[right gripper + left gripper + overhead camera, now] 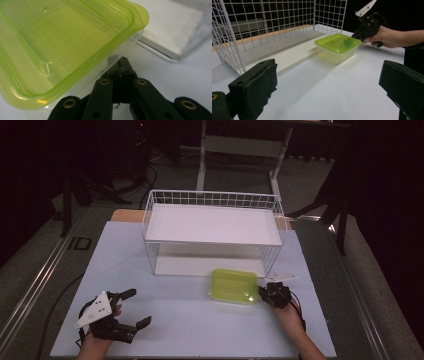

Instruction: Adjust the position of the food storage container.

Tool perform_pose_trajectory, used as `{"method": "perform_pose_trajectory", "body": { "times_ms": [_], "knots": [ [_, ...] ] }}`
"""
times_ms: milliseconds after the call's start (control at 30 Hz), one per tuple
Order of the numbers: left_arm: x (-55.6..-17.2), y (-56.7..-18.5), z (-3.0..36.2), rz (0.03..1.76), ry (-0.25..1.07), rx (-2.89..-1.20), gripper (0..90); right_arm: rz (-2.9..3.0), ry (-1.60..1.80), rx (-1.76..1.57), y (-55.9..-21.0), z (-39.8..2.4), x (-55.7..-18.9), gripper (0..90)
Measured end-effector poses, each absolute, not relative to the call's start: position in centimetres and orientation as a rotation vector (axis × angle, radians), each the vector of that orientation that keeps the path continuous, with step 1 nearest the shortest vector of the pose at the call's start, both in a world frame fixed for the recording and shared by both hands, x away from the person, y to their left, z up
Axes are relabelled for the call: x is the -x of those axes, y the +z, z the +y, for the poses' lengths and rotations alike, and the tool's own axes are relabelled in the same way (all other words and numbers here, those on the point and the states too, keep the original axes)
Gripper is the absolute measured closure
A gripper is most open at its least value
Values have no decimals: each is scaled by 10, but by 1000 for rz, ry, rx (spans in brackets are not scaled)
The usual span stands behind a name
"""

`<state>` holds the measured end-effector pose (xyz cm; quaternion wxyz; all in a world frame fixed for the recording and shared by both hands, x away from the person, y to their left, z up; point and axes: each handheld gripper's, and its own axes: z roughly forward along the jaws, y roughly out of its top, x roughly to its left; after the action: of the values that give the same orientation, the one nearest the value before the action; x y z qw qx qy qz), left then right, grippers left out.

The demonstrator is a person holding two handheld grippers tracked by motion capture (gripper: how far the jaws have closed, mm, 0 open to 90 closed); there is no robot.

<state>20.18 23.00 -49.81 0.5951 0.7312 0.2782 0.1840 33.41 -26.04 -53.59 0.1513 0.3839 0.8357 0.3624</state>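
- High view is showing the green-lidded container [234, 285] sitting on the white surface [190, 320], just in front of the wire rack [212, 231] and not yet inside it.
- Right gripper [265, 294] is meeting the container's right edge, jaws closed together at the lid rim; a firm grip is uncertain.
- Left gripper [136, 307] is waiting well apart, jaws spread wide and holding nothing.
- Shelving is looking like the remaining work.
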Motion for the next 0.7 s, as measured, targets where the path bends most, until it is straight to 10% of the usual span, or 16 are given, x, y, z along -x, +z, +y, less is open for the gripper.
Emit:
{"method": "perform_pose_trajectory", "body": {
  "times_ms": [700],
  "knots": [
    [-201,-498,230,651,427,-1696,24,2410,1093,-1101,-533,-250,-330,900]
  ]
}}
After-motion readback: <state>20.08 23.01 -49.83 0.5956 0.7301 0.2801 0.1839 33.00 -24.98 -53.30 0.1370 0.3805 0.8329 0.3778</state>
